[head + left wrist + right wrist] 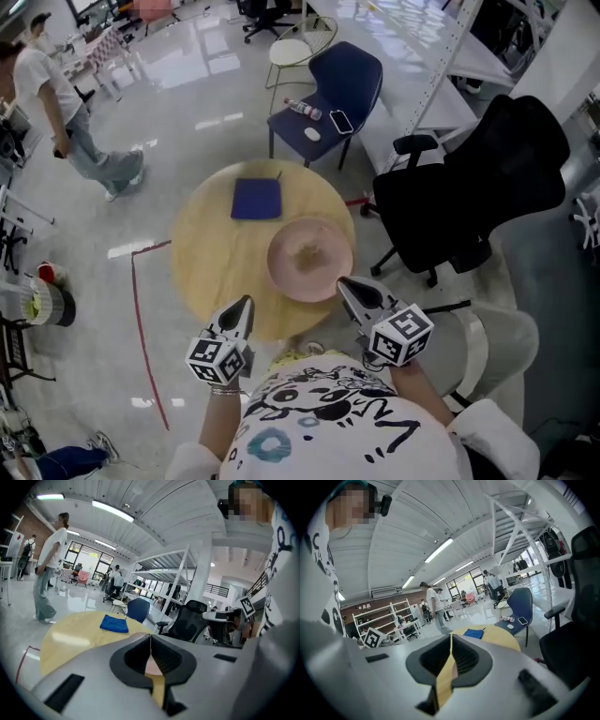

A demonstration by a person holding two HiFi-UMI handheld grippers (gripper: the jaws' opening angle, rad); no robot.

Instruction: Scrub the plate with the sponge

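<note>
1. Now finding the flat blue square sponge point(256, 199) in the upper middle of the head view, lying on the far part of the round pale wooden table point(202, 272), well apart from both grippers.
2. Noting the round pink shallow plate point(310, 259) just below and right of it in frame, near the table's right edge and not touching the sponge.
3. Holding the left gripper point(246, 305) and the right gripper point(345, 284) at the table's lower edge in frame, both pairs of jaws pressed together and clamping nothing, the right tip close to the plate's lower rim.
4. Judging the sponge light, soft and squashy, probably drooping when lifted. Favouring a pinch across its near edge.
5. Judging the plate stiff, smooth, likely slippery and breakable. Expecting sliding under scrubbing, so favouring a steadying hold at the rim.
</note>
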